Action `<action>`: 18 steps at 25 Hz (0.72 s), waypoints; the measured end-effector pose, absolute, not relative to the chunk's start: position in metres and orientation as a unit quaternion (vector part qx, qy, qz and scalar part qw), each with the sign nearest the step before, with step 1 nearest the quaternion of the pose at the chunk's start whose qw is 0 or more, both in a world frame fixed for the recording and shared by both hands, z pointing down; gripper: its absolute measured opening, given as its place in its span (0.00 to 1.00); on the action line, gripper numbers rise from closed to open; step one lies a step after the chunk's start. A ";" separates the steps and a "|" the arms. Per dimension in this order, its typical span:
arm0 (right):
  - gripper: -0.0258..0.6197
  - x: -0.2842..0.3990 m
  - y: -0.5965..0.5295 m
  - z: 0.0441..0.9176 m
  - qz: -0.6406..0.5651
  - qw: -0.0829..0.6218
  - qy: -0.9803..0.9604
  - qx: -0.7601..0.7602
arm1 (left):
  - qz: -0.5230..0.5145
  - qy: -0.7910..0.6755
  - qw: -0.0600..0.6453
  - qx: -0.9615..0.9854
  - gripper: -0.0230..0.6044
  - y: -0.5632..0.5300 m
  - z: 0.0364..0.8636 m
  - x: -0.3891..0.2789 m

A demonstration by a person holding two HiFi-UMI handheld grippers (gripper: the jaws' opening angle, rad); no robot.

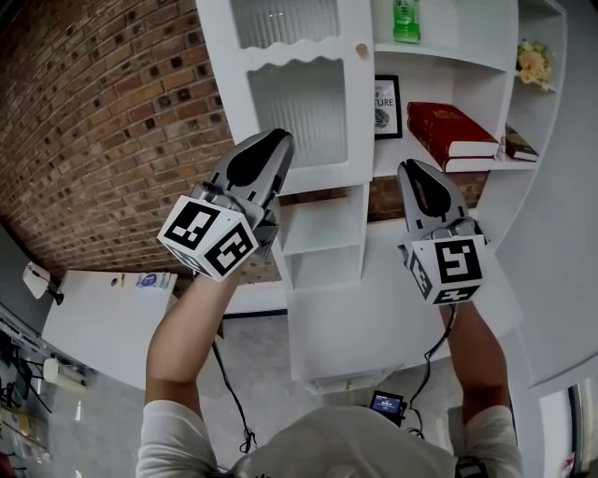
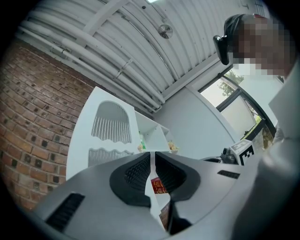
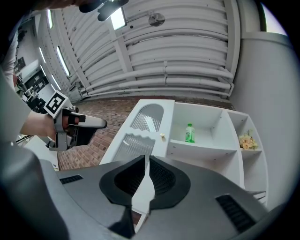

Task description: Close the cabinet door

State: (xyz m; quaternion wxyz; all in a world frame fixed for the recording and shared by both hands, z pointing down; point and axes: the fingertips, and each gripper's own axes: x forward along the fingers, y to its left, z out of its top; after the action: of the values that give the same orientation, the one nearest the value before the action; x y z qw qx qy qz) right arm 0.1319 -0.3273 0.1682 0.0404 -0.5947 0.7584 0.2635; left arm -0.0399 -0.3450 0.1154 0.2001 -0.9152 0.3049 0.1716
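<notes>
With the left gripper point(image 1: 274, 142) jaws a slit apart and the right gripper point(image 1: 412, 170) jaws closed, both empty, a hard shove could swing the white ribbed-glass cabinet door point(image 1: 299, 103) into the right gripper, just right of it.

A white cabinet door point(image 1: 297, 103) with ribbed glass stands open at far left, screening part of the brick wall point(image 1: 103, 121). Right of it the shelf bays are partly filled: a green bottle point(image 1: 406, 21) on top, a framed picture point(image 1: 388, 107) and red books point(image 1: 453, 135) below, flowers point(image 1: 534, 63) far right. Two small bays point(image 1: 322, 233) under the door offer free room.
</notes>
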 end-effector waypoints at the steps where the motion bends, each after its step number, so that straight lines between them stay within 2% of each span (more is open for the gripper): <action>1: 0.12 0.131 -0.327 0.170 0.261 0.039 0.759 -0.595 | 0.169 0.304 0.201 -0.916 0.10 -0.343 0.120 -0.041; 18: 0.11 0.124 -0.316 0.211 0.225 0.025 0.770 -0.597 | 0.148 0.319 0.137 -0.926 0.09 -0.324 0.199 -0.064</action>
State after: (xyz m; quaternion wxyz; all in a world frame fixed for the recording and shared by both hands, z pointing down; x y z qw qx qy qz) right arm 0.1243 -0.3163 0.2107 0.0245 -0.5971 0.7697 0.2246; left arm -0.0639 -0.3239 0.1987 0.1370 -0.9259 0.3192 0.1484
